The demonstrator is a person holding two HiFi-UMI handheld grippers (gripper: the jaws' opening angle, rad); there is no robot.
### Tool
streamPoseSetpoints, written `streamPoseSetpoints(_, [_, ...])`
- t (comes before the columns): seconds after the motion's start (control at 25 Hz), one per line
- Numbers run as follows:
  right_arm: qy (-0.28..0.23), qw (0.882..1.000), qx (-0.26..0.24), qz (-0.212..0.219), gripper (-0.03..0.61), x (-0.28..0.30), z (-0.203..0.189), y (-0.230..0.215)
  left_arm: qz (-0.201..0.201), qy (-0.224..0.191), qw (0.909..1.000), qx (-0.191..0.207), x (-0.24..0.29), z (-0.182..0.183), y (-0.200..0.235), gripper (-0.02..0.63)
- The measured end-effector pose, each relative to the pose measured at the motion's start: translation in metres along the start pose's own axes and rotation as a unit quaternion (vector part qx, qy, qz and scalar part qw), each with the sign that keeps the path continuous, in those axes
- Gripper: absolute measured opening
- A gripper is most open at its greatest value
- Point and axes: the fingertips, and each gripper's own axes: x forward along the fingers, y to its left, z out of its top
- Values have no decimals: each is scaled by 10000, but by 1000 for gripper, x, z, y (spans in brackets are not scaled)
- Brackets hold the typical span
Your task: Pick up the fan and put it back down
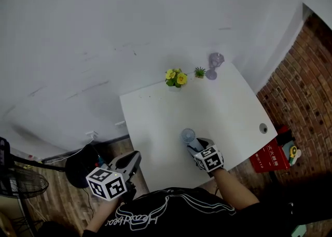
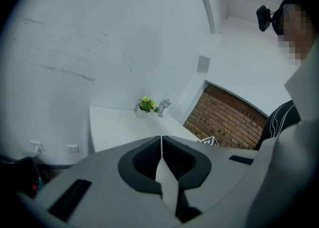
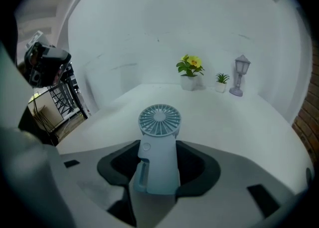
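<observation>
**A:** Where is the fan (image 3: 158, 147) sitting?

**B:** My right claw (image 3: 158, 164) is pinching its handle from both sides. It is hanging low over the near edge of the tabletop (image 1: 223, 111), and I cannot tell whether it is touching.

**A:** Long axis?

**B:** It is running along the claw's own line and tilting down, with the round head pointing away toward the flowers (image 3: 189, 67).

**A:** Left claw (image 2: 161, 152)?

**B:** It is pressed together and holding nothing, hovering off the tabletop's left side. The right one is doing the setting down, I am judging.
</observation>
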Motion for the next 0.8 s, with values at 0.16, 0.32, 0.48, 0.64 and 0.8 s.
streamPoseSetpoints(0.16, [180, 9995, -266, -72, 219, 3, -13, 3, 28, 42, 10000, -44, 2, -4, 2, 35])
streamPoseSetpoints(0.32, [115, 9993, -340, -140, 221, 4, -11, 2, 30, 34, 10000, -47, 1, -3, 0, 35])
streamPoseSetpoints(0.48, [139, 9994, -259, -172, 222, 4, -11, 1, 30, 39, 10000, -62, -2, -4, 0, 35])
streamPoseSetpoints(0.64, [-54, 9997, -103, -193, 305, -3, -8, 1, 16, 26, 9999, -97, -3, -6, 0, 35])
streamPoseSetpoints(0.8, [-210, 9996, 120, -134, 353, -15, -6, 5, -12, 36, 9999, -136, -5, -12, -2, 35])
